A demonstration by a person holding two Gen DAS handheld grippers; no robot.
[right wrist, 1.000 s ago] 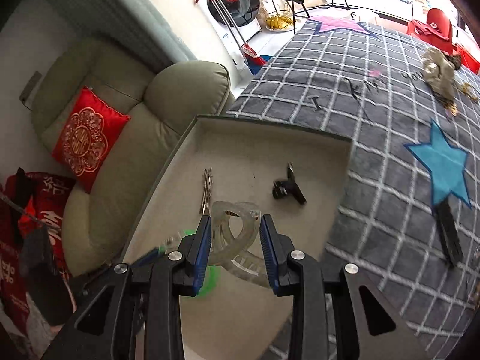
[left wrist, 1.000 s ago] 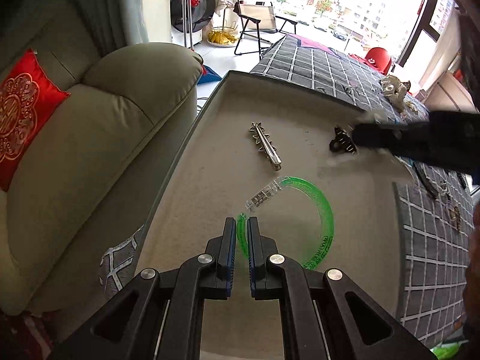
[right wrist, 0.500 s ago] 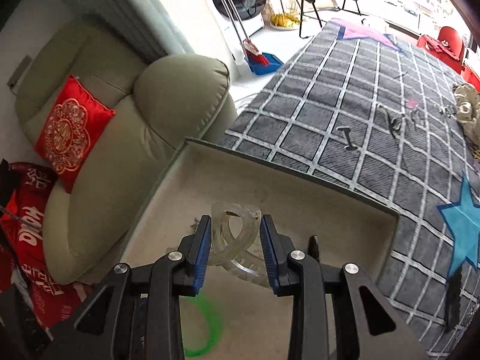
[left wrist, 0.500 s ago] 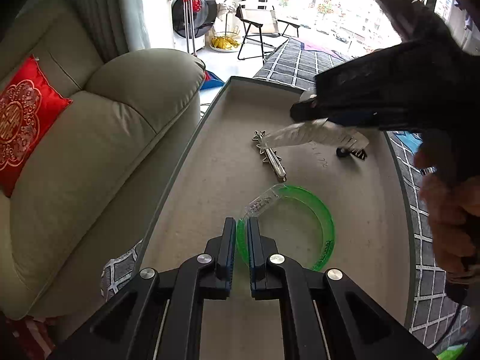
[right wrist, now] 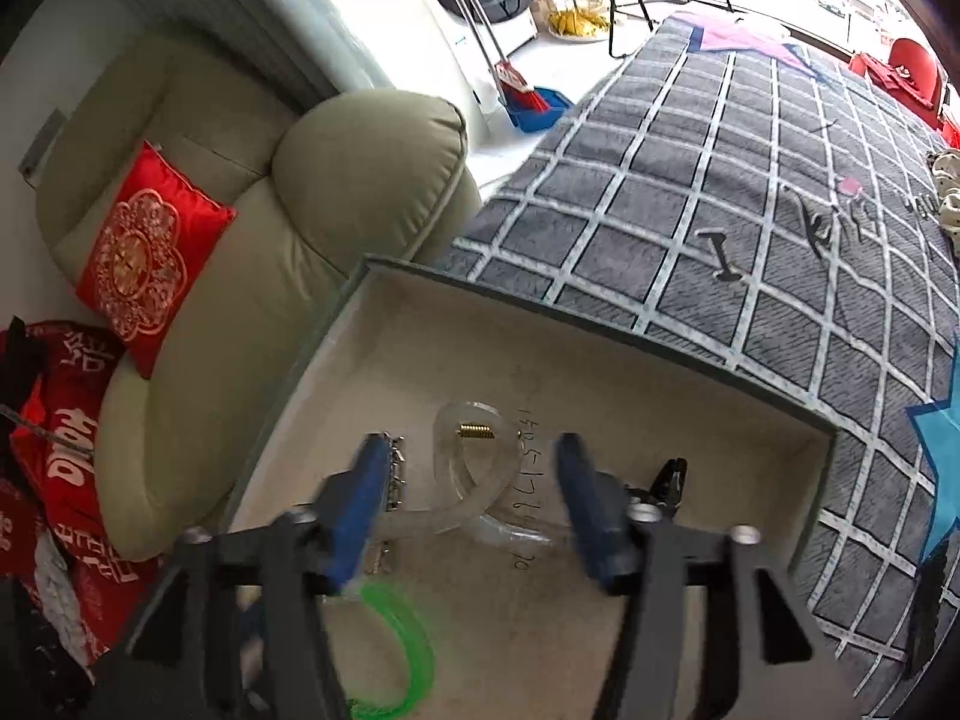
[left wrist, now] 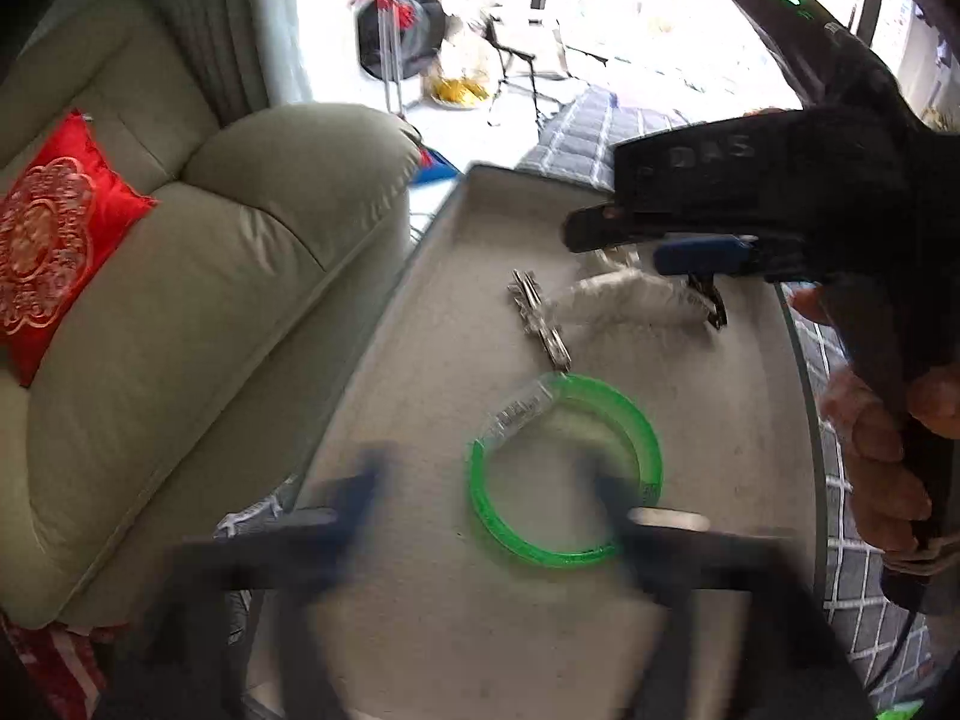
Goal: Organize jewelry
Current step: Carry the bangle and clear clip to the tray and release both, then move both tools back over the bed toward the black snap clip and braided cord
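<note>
A beige tray (left wrist: 432, 630) holds a green bangle (left wrist: 567, 468), a silver hair clip (left wrist: 537, 318), a clear claw clip (left wrist: 624, 303) and a small black clip (left wrist: 714, 306). My left gripper (left wrist: 486, 498) is open, its blurred fingers on either side of the bangle. My right gripper (right wrist: 468, 504) is open just above the clear claw clip (right wrist: 474, 468), which lies in the tray (right wrist: 600, 630). The bangle also shows in the right wrist view (right wrist: 402, 654), as do the black clip (right wrist: 666, 483) and the silver clip (right wrist: 393, 480).
The tray sits on a grey checked blanket (right wrist: 750, 198). A beige armchair (left wrist: 180, 312) with a red cushion (left wrist: 48, 240) stands to the left. The right gripper's body (left wrist: 780, 198) and a hand (left wrist: 876, 438) hang over the tray's right side.
Both grippers have opened. The left has let go of the green bangle, now lying in the tray. The right has let go of the clear claw clip, now lying near the silver clip.
</note>
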